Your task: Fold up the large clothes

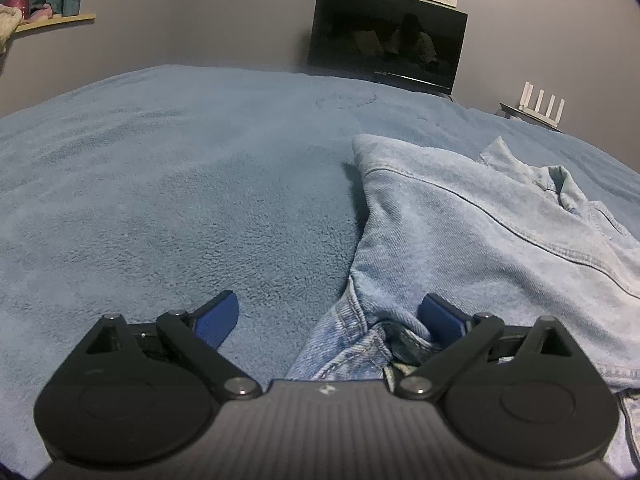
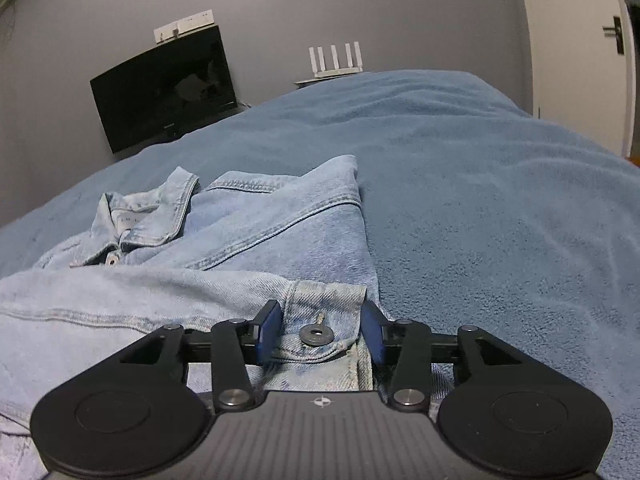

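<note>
A light blue denim jacket lies on the bed, collar toward the far wall. My left gripper stands wide open at the jacket's left edge. Its right pad rests against bunched denim and its left pad is over bare blanket. In the right wrist view the jacket shows its collar and a folded-over sleeve. My right gripper is partly open around the sleeve's cuff. The cuff lies flat between the pads with its metal button showing, and it does not look squeezed.
A blue fleece blanket covers the bed. Behind the bed, against the grey wall, stand a dark monitor and a white router. At the far right is a white door, and at top left a shelf.
</note>
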Motion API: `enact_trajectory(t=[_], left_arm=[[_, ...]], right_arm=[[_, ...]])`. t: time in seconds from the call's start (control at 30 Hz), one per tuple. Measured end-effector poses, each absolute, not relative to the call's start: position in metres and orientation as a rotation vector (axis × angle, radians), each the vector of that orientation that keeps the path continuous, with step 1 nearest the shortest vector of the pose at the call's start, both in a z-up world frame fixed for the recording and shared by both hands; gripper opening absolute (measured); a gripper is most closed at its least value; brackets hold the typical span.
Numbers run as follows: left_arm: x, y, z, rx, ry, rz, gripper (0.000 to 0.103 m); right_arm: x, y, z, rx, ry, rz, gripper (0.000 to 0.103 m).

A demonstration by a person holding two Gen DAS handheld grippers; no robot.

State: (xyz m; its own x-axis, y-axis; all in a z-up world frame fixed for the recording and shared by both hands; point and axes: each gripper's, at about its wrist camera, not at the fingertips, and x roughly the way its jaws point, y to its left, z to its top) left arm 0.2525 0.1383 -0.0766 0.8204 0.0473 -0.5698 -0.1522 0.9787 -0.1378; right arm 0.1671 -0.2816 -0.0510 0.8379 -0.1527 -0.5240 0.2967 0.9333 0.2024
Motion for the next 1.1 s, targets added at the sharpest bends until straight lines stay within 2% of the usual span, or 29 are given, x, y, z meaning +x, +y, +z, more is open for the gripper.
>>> enact_trajectory(t=[0.13, 0.27, 0.4, 0.53, 0.83, 0.93, 1.1], left_arm=[[0.251, 0.138, -0.076, -0.177, 0.604, 0.112, 0.101], [0.25, 0.139, -0.076, -0.178, 0.606, 0.111, 0.101], [0.247, 0.141, -0.076, -0.189, 0.606, 0.106, 0.101], [0.247, 0.14, -0.077, -0.191, 0.603, 0.105, 0.102], [0.242, 0.14, -0.072, -0.195, 0.624, 0.105, 0.102], [0.239, 0.138, -0.07, -0.19, 0.63, 0.112, 0.102], [0.223, 0.14, -0.062, -0.212, 0.643, 0.116, 0.102]], right_arm=[[0.137, -0.268, -0.029, 0.212, 0.503, -0.171, 0.048], [0.126, -0.252, -0.014, 0.077, 0.574, -0.057, 0.05], [0.129, -0.254, -0.032, 0.044, 0.685, -0.122, 0.048], [0.13, -0.268, -0.049, 0.164, 0.699, -0.153, 0.052], [0.065, -0.273, 0.013, 0.118, 0.655, -0.125, 0.057], [0.032, -0.289, 0.041, 0.075, 0.622, -0.105, 0.064], [-0.005, -0.316, 0.038, 0.142, 0.7, -0.101, 0.068]])
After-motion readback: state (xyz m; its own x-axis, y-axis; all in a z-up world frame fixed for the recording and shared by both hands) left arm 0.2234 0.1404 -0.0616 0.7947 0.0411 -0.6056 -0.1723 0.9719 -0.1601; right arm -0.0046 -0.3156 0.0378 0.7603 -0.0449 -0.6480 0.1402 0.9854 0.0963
